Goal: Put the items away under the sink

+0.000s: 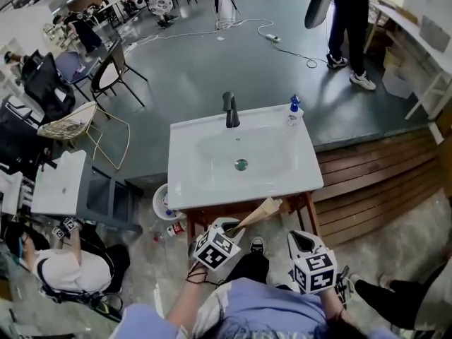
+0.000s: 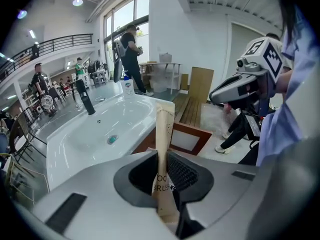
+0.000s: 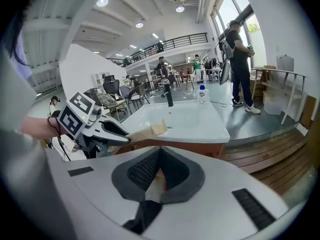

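Left gripper (image 2: 162, 159) jaws pinch the near end of 1 slim tan kraft-paper packet (image 2: 164, 126), the rest standing out past the tips; likely light, flat, easily creased, best held gently low down; right gripper (image 3: 156, 159) jaws together, apparently empty.

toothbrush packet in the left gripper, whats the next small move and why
Probably lower the left gripper past the front edge of the sink. It is shut on the toothbrush packet, which sticks up about level with the rim, while the wooden frame under the sink lies lower. The right gripper is shut on nothing.
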A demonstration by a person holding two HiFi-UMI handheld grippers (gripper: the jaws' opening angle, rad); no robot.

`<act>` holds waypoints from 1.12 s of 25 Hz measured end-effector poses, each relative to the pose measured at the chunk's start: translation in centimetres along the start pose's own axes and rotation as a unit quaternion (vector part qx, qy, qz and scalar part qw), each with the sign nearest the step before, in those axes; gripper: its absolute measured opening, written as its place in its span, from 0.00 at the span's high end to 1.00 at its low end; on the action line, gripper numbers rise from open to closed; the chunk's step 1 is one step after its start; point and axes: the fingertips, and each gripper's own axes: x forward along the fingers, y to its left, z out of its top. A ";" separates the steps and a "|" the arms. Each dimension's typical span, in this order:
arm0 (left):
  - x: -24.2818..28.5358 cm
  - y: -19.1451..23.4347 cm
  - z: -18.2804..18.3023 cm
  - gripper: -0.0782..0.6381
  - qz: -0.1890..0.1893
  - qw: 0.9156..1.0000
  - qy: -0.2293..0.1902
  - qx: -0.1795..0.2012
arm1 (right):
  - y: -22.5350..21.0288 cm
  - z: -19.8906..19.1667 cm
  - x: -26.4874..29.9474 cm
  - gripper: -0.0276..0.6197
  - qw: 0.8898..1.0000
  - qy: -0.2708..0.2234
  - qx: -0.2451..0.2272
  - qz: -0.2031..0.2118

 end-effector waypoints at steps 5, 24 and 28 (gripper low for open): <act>-1.8 -3.8 -0.3 0.80 0.023 1.000 -0.007 -0.013 | 0.9 -2.5 -3.5 0.93 1.000 -0.014 -0.006 0.007; -8.5 -16.4 -6.7 0.80 0.072 0.995 -0.002 -0.064 | 7.1 -10.4 -11.6 0.93 0.996 -0.028 -0.054 0.064; -9.5 -16.9 -8.5 0.80 0.074 0.994 0.006 -0.076 | 9.0 -11.6 -11.2 0.93 0.996 -0.017 -0.049 0.078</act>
